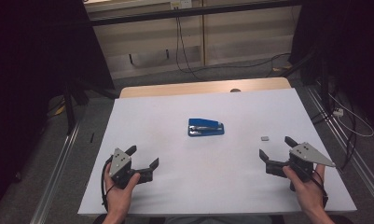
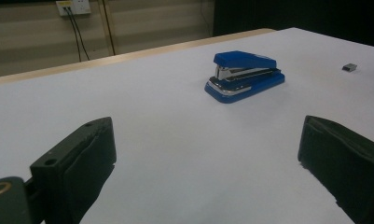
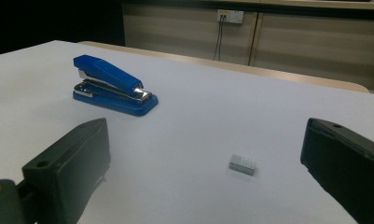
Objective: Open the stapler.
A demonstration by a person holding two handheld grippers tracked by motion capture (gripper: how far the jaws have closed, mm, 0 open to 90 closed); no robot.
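Nearest the person, the left gripper [image 1: 141, 164] and the right gripper [image 1: 273, 151] hover over the white table top [image 1: 175, 186], jaws wide apart, holding nothing. The small grey block of staples [image 1: 265, 138] lies just past the right gripper, at about eleven o'clock from it. Farther off, at the table's middle, sits the blue plastic stapler with a shiny metal middle [image 1: 205, 127]. A good next move would be to pinch the block gently by its long sides. No writing can be read.

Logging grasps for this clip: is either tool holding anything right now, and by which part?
Nothing is held. The left tool and right tool are both open and empty; the blue stapler and staple block lie untouched.
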